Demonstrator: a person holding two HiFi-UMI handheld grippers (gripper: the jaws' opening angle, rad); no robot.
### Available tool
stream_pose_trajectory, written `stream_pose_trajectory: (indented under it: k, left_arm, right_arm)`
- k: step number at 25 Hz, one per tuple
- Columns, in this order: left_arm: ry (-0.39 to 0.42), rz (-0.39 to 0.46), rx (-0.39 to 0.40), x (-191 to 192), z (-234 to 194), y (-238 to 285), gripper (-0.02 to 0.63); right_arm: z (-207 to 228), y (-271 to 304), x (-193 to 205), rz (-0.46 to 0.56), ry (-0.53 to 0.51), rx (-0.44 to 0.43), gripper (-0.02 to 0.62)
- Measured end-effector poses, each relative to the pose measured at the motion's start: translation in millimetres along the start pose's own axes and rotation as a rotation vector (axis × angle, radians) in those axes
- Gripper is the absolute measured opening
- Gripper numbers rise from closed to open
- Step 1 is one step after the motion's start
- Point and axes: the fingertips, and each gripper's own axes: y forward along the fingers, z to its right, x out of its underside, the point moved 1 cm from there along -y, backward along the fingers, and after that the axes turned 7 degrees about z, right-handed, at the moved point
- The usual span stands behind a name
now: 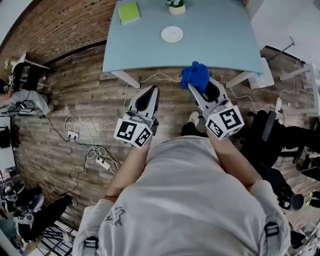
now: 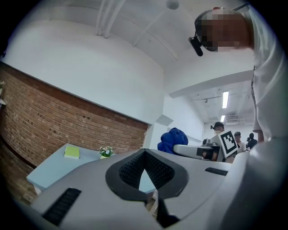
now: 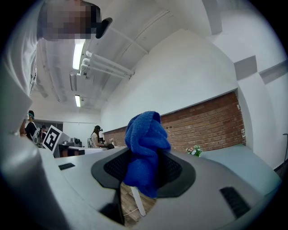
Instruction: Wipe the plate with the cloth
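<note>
**Cloth gripped, plate well ahead**

Nearest the head camera, the person's torso (image 1: 190, 200) stands short of the table (image 1: 220, 47). The right gripper (image 1: 202, 92) pinches one blue cloth (image 1: 195, 75), bunched upright between its jaws. The left gripper (image 1: 149, 95) is pressed together and empty. One white plate (image 1: 172, 34) lies on the far table, between the lines of the two grippers and well apart from both. It is round, so no long axis applies. The right gripper reaches slightly nearer. Beyond stand one green pad (image 1: 129, 12) and one potted plant (image 1: 176, 6).

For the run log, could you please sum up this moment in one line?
right gripper: shut on cloth | left gripper: shut, empty | plate: on table, untouched
</note>
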Motion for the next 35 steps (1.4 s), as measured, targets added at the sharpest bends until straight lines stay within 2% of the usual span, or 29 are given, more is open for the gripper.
stream_pose_trajectory:
  k: [9, 12, 18, 22, 29, 35]
  left_arm:
    - [-0.017, -0.004, -0.051, 15.5, -22.2, 130.5, -0.005]
    - [-0.019, -0.015, -0.056, 21.8, -25.5, 159.3, -0.005]
    - [-0.025, -0.048, -0.08, 29.2, -53.3, 182.7, -0.005]
    - [-0.085, -0.083, -0.075, 44.8, -79.7, 200.7, -0.005]
    - [-0.091, -0.06, -0.006, 38.2, -139.4, 248.5, -0.005]
    - [-0.113, -0.105, 0.16, 37.9, -177.1, 290.4, -0.003]
  right_arm:
    - [110.7, 55.6, -14.8, -0.044, 0.015, -0.093, 0.152]
    - [140.4, 70.4, -11.3, -0.05, 0.047, -0.098, 0.152]
    - [163.5, 95.1, 3.6, -0.065, 0.097, -0.11, 0.152]
    - [173.2, 116.0, 4.7, -0.067, 0.129, -0.094, 0.152]
    - [191.6, 163.7, 1.5, -0.047, 0.097, -0.018, 0.152]
    - [205.6, 208.9, 10.4, -0.054, 0.107, 0.074, 0.152]
